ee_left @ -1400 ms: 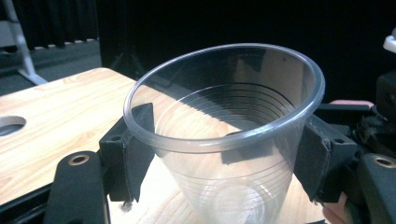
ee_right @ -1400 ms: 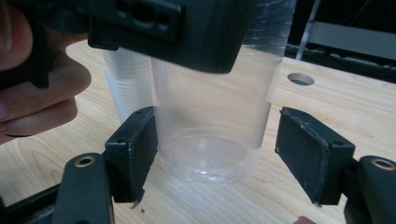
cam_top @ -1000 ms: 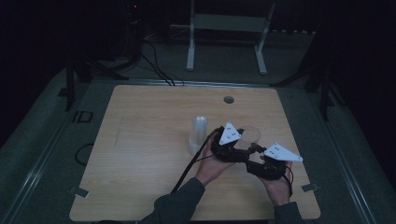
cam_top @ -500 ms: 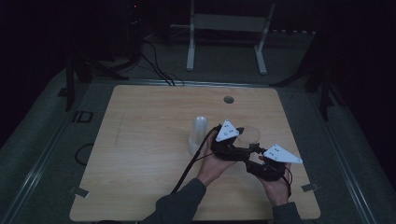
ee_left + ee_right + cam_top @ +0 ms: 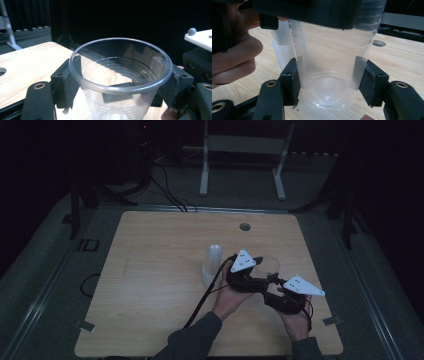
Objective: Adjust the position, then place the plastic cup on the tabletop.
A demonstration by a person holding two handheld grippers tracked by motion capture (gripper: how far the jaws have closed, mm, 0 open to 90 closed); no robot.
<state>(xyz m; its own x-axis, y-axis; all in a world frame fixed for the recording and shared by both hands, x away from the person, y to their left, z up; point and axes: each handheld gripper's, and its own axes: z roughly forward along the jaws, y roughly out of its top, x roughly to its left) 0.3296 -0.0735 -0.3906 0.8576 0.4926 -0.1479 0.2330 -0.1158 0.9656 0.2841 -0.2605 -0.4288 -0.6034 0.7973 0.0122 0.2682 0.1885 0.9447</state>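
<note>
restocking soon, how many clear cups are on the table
2 groups at least: one cup gripped by both grippers at the table's right, and a nested stack just left of it, whose cups can't be counted.

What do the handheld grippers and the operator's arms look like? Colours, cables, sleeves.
Both the left gripper and right gripper are black, each topped by a pale three-cornered plate. A black cable trails from the left one. Jaws are black with brass-ringed pivots. The person wears dark sleeves.
</note>
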